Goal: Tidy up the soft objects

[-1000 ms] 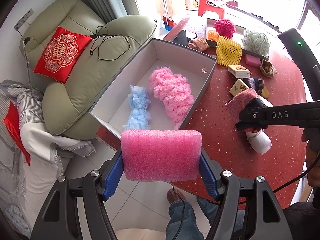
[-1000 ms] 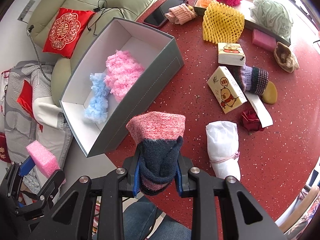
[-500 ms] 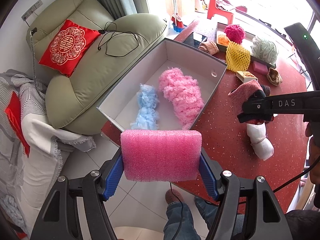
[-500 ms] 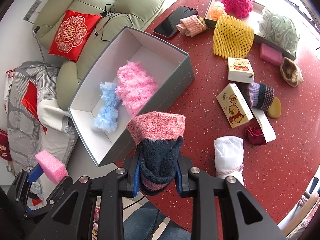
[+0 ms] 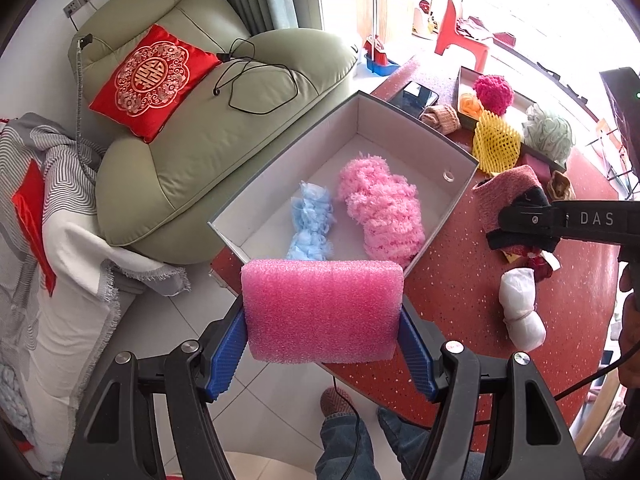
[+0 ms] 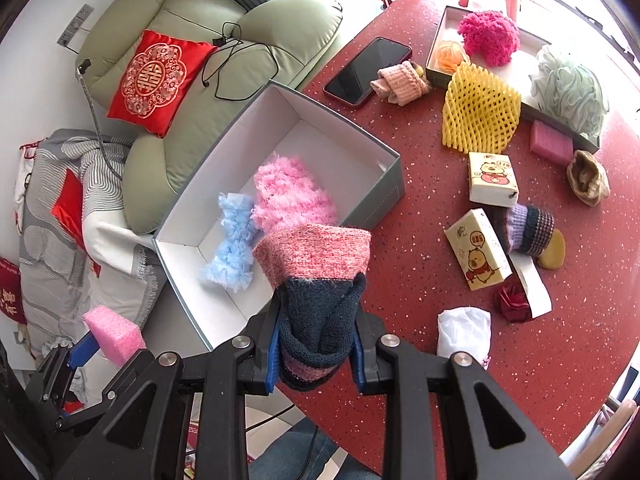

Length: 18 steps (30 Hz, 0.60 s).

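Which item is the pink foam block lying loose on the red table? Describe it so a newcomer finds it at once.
Start at the speckled red table and find the yellow foam net sleeve near its far side. Just right of it lies the small pink foam block, beside the long grey tray. Unlike its fluffy neighbours, it is flat-sided and rectangular.

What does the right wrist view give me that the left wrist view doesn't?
Only the right wrist view: two cartoon-printed boxes and the striped knit roll, plainly seen on the table.
Only the left wrist view: the right gripper side-on, clamping the rolled sock.
Both: the grey box holding a pink fluffy bundle and a blue one, and the pink foam block.
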Motion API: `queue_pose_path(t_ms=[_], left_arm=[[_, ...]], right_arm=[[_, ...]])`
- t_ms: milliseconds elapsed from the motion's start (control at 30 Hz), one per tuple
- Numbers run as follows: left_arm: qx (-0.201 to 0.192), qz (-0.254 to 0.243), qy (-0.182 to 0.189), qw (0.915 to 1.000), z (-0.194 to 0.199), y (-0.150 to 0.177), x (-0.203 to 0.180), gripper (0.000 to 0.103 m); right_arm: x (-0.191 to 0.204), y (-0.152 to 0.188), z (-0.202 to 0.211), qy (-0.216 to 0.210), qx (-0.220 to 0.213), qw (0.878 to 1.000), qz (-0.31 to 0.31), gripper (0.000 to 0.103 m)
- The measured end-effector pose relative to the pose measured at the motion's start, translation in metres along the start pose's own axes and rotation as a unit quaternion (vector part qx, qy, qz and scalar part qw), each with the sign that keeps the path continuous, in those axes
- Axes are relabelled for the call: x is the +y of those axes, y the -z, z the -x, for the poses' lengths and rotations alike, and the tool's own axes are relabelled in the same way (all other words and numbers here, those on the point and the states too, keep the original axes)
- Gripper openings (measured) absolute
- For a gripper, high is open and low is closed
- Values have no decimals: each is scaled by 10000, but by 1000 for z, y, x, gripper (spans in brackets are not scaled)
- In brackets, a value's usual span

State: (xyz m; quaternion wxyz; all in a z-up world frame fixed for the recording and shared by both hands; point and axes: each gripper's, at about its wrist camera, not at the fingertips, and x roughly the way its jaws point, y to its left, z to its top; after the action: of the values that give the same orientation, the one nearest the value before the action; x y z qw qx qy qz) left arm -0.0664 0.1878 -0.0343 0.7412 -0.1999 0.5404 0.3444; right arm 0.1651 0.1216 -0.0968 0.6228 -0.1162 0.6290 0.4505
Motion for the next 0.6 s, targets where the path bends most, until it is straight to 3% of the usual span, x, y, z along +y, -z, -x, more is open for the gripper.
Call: queue_pose_path(t_ms=[600], left_arm=[[-57,231,68,9997,-17,-26,7,71]], right_arm=[[22,-25,1,7,-152,9996,231,30]])
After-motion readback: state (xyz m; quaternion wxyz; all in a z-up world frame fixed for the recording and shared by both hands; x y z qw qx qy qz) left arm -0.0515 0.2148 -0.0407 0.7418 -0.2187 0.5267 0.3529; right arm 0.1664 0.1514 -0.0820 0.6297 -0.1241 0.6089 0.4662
